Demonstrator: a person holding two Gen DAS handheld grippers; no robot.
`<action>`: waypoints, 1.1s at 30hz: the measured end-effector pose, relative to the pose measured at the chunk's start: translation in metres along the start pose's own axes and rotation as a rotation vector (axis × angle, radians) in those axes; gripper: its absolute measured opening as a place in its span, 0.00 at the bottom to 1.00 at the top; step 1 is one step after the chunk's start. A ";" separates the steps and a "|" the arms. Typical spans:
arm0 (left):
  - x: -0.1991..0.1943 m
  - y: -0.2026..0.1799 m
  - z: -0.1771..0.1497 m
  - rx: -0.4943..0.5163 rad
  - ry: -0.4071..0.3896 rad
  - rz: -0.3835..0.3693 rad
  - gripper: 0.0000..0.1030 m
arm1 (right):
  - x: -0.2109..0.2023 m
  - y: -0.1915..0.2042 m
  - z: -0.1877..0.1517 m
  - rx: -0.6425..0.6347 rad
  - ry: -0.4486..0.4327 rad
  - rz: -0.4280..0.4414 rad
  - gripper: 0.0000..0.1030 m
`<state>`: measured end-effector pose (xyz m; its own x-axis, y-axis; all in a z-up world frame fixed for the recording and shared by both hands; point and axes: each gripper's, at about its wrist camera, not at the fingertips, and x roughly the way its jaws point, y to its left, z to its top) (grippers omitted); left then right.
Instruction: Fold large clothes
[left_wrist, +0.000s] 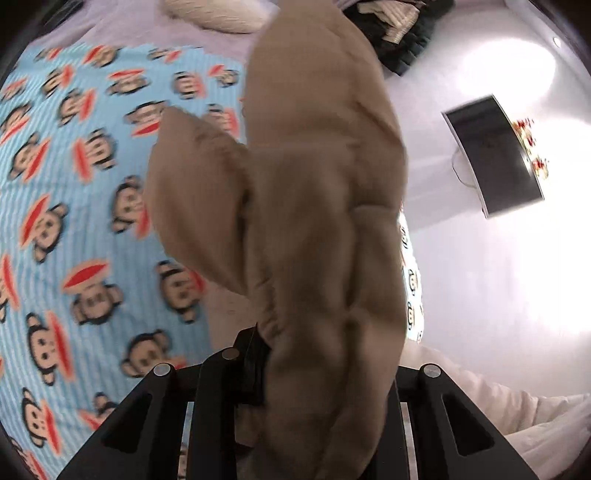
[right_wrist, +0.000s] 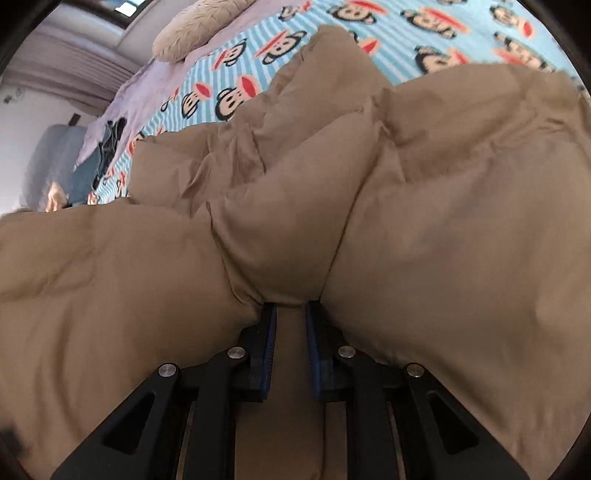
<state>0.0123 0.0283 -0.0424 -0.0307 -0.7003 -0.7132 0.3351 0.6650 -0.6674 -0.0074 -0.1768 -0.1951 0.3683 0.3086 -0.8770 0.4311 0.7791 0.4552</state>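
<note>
A large tan garment (left_wrist: 317, 192) hangs from my left gripper (left_wrist: 269, 343), which is shut on a bunched edge of it; the cloth drapes over the right finger and hides it. In the right wrist view the same tan garment (right_wrist: 424, 206) fills most of the frame, partly lying on the bed. My right gripper (right_wrist: 290, 314) is shut on a fold of it, with the cloth pinched between the blue pads (right_wrist: 271, 332).
The bed is covered by a blue striped sheet with monkey faces (left_wrist: 74, 206) (right_wrist: 236, 70). A beige pillow (right_wrist: 192, 29) (left_wrist: 218, 16) lies at its head. Dark clothes (left_wrist: 399, 29) and a blue garment (right_wrist: 92, 166) lie at the bed's edge. A wall-mounted screen (left_wrist: 495, 155) is on the white wall.
</note>
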 end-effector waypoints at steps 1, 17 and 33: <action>0.006 -0.014 0.002 0.018 0.004 0.004 0.25 | 0.004 -0.003 0.002 0.008 0.007 0.014 0.12; 0.100 -0.111 0.010 0.243 0.126 0.081 0.26 | -0.085 -0.090 0.011 0.161 -0.091 0.173 0.11; 0.283 -0.143 0.029 0.300 0.266 -0.009 0.62 | -0.191 -0.198 -0.078 0.370 -0.222 0.064 0.49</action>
<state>-0.0174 -0.2724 -0.1424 -0.2642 -0.5878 -0.7646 0.5925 0.5267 -0.6096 -0.2270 -0.3473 -0.1294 0.5546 0.1936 -0.8093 0.6531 0.5013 0.5675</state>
